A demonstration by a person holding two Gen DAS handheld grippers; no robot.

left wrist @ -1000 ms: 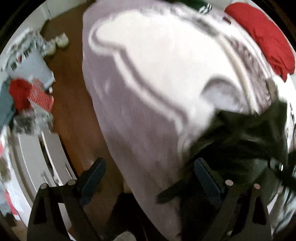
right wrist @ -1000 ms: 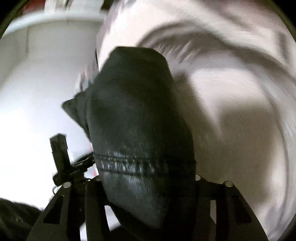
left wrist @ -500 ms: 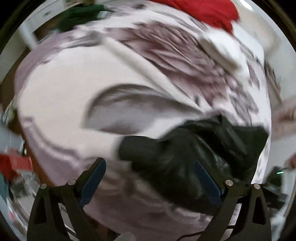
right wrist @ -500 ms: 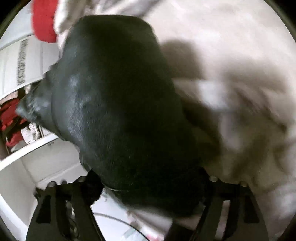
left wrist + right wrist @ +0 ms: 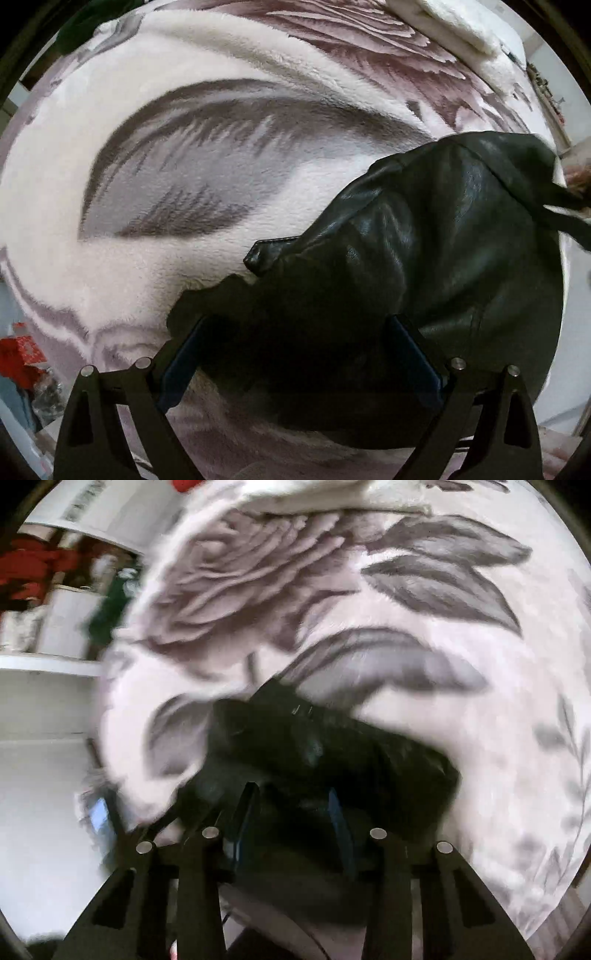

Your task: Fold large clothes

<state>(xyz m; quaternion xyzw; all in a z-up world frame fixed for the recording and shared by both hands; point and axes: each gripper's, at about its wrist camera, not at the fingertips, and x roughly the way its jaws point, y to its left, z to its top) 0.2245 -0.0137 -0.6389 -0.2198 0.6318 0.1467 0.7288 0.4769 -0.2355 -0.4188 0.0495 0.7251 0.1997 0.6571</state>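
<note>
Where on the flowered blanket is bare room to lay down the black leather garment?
The blanket lies bare left of the black leather garment, over the big grey leaf. In the right wrist view, bare room lies right of the garment. It is crowded near the folded white fleece at the far edge.

Even, soft indoor light, no hard shadows. Left wrist view sharp; dull sheen on black jacket [image 5: 424,258], blanket [image 5: 184,110] pile crisp. Right wrist view motion-blurred, worst at left and around jacket [image 5: 314,753]. Strong fisheye bending, dark vignette at corners in both.
</note>
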